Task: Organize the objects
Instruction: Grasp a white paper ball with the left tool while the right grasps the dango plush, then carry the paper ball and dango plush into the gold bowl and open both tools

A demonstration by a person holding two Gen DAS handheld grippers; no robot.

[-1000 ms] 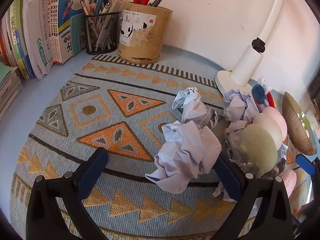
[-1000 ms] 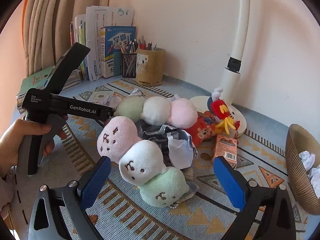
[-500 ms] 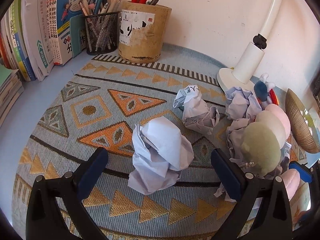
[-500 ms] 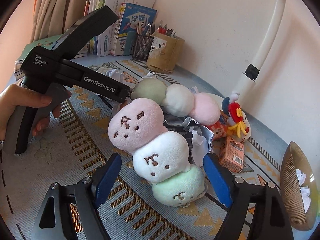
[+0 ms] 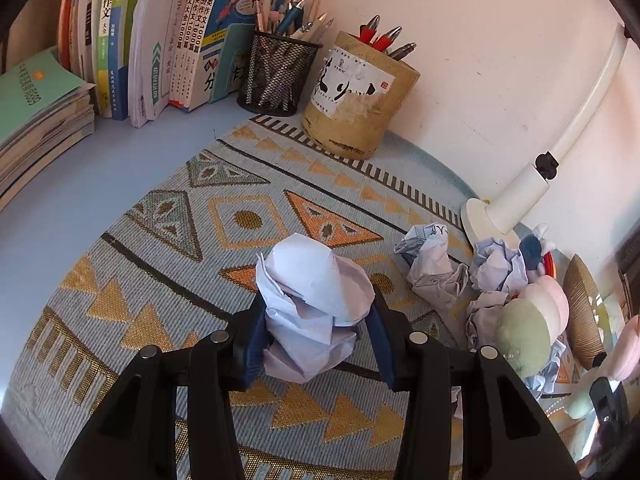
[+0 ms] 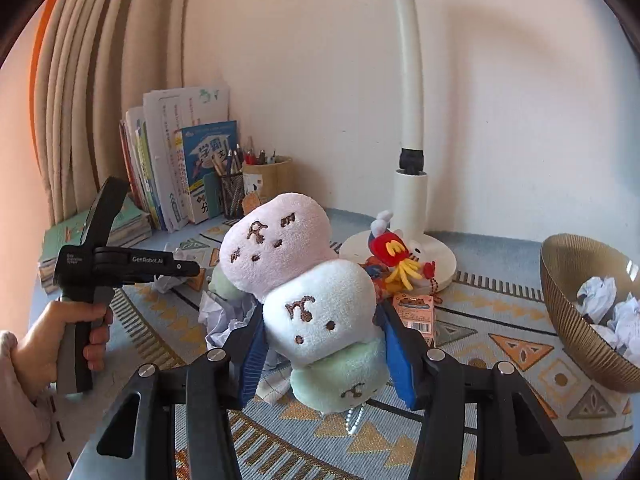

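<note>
Both grippers are clamping right now, left gripper (image 5: 316,332) squeezing the crumpled white paper ball (image 5: 314,312) over the near patterned woven mat (image 5: 160,216), right gripper (image 6: 320,344) pinching the pink-white-green plush dumpling stack (image 6: 308,292), whose floppy pink end is probably risking knocking the red fries plush (image 6: 394,256).

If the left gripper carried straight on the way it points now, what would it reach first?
Past the paper ball clamped in the left gripper, bare patterned mat, then probably the tan pen pot; depth is uncertain.
</note>
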